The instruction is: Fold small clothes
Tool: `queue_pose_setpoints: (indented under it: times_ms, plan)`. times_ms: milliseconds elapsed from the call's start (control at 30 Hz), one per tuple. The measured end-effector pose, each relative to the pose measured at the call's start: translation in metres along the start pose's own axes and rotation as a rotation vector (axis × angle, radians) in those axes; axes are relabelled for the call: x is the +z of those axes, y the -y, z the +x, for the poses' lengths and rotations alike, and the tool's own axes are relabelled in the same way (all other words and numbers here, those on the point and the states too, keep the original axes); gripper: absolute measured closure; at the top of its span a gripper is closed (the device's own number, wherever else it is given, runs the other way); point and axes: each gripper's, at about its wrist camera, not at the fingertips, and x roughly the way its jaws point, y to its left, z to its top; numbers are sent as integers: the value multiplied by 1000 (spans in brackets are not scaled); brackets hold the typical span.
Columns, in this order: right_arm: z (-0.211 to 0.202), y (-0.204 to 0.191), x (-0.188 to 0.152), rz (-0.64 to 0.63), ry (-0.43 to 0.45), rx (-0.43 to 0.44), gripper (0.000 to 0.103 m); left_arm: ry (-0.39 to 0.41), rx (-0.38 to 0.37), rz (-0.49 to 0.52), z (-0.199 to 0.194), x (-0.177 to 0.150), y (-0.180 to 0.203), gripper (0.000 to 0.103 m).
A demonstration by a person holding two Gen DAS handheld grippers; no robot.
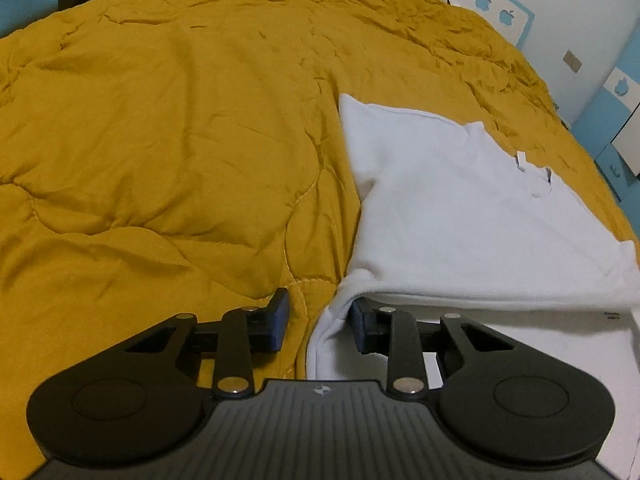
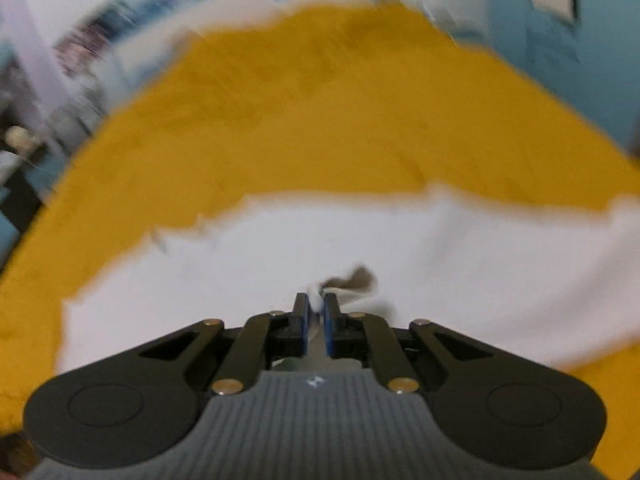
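right tongs (image 2: pixel 316 312) pinch a bunched fold of white garment (image 2: pixel 440 264) over the mustard quilt (image 2: pixel 304 120).

A home bedroom, probably a child's, is showing here. A rumpled, quilted mustard-yellow comforter (image 1: pixel 180 128) is spreading over a bed ahead of both grippers. Beyond it, to the right, a white wall with a pale blue border of apple-shaped cutouts (image 1: pixel 484 2) is running alongside the bed.

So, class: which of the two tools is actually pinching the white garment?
The right tool: its blue pads are closed on a bunch of the white garment. The left tool is open, astride the garment's edge.
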Motion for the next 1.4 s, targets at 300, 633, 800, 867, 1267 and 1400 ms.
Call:
queue_pose_setpoints:
  times_ms: [300,633,800,867,1267,1400]
  plan:
    - [6,33,-34,56,66,39,102,-53,-20,48,-23,-11,-3,92]
    - [27,24,-61,-135,-11,-77,93,-18,-183,-146,-55,12,-29,65]
    - [10,42,-52,-31,24,-26,83,38,-218,-218,-35,41,-29,62]
    - [11,46,-45,11,35,5,81,27,-231,-233,-15,50,-25,62]
    - [56,45,-24,112,26,84,103,60,-174,-263,39,50,-12,98]
    - [36,44,-28,90,127,95,103,104,-146,-209,27,52,-7,98]
